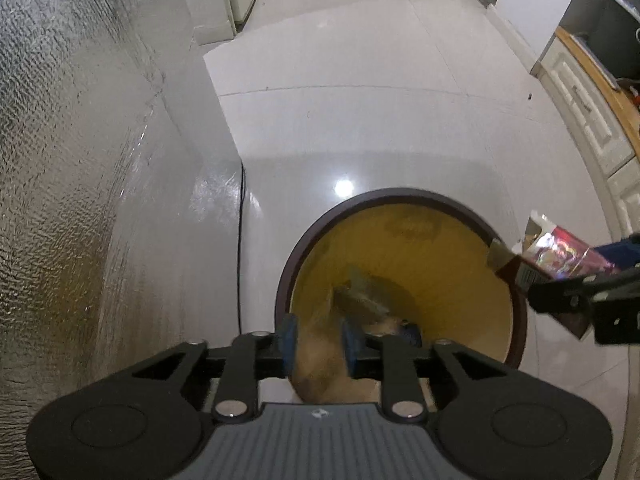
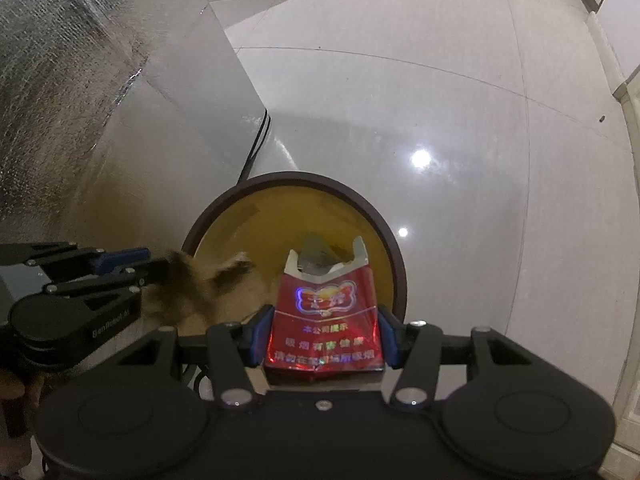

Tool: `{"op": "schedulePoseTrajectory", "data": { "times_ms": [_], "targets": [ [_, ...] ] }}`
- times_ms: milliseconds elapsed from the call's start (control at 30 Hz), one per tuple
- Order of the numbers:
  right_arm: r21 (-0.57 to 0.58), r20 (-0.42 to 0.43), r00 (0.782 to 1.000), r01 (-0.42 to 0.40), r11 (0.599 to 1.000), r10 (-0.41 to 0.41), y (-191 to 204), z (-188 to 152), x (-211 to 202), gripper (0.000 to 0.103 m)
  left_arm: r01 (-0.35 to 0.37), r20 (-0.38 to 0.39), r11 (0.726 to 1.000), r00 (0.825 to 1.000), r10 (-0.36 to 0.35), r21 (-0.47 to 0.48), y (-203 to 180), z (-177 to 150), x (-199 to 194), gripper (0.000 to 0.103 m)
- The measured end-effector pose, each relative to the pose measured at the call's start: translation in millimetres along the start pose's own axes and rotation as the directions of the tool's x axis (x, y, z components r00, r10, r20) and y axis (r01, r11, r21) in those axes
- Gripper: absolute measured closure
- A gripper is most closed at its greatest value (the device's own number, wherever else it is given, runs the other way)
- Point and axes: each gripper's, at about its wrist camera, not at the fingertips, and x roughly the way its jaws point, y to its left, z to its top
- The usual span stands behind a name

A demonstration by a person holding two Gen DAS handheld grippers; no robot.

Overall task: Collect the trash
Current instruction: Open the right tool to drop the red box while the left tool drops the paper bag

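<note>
A round bin (image 1: 404, 200) with a dark rim and yellow inside stands on the floor; it also shows in the right wrist view (image 2: 360, 196). Grey trash (image 1: 360, 292) lies inside it. My left gripper (image 1: 318, 340) hovers over the bin's near edge, with a blurred tan scrap (image 1: 320, 364) between its fingers; the scrap shows beside the bin rim in the right wrist view (image 2: 192, 284). My right gripper (image 2: 320, 336) is shut on an opened red cigarette pack (image 2: 324, 320) held over the bin, seen at right in the left wrist view (image 1: 560, 256).
A silver textured wall or appliance side (image 1: 80, 160) rises at left. A black cable (image 1: 241, 240) runs down beside it. White glossy floor tiles (image 1: 360, 100) stretch ahead. White cabinets with a wooden countertop (image 1: 592, 112) stand at right.
</note>
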Motion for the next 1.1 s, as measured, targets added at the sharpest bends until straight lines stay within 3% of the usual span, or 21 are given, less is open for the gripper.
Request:
{"op": "schedulePoseTrajectory", "data": {
  "times_ms": [167, 433, 567, 800, 1100],
  "targets": [
    [-0.012, 0.005, 1.0, -0.016, 1.0, 0.016, -1.9, -0.1, 4.1, 0.049, -0.013, -0.034, 1.0, 0.999, 0.013, 0.002, 6.3, -2.8, 5.3, 0.071],
    [-0.07, 0.06, 0.998, -0.026, 0.997, 0.03, 3.0, -2.3, 1.7, 0.048, -0.002, -0.059, 1.0, 0.998, 0.003, 0.01, 11.5, -3.1, -0.6, 0.059],
    [-0.086, 0.066, 0.997, -0.025, 0.996, 0.03, 5.1, -4.3, 0.4, 0.025, -0.001, -0.065, 1.0, 0.998, 0.002, 0.017, 12.4, -3.1, -2.5, 0.053],
    [-0.131, -0.013, 0.999, 0.034, 0.991, -0.036, 3.4, -15.7, 6.4, 0.025, -0.009, -0.078, 1.0, 0.997, 0.01, 0.021, 14.7, -7.2, -8.0, 0.045],
    [-0.084, 0.009, 0.999, 0.041, 0.996, -0.04, -7.9, -25.7, -5.7, 0.011, -0.006, -0.085, 1.0, 0.996, 0.008, 0.03, 18.1, -10.0, -18.1, 0.026]
  ]
}}
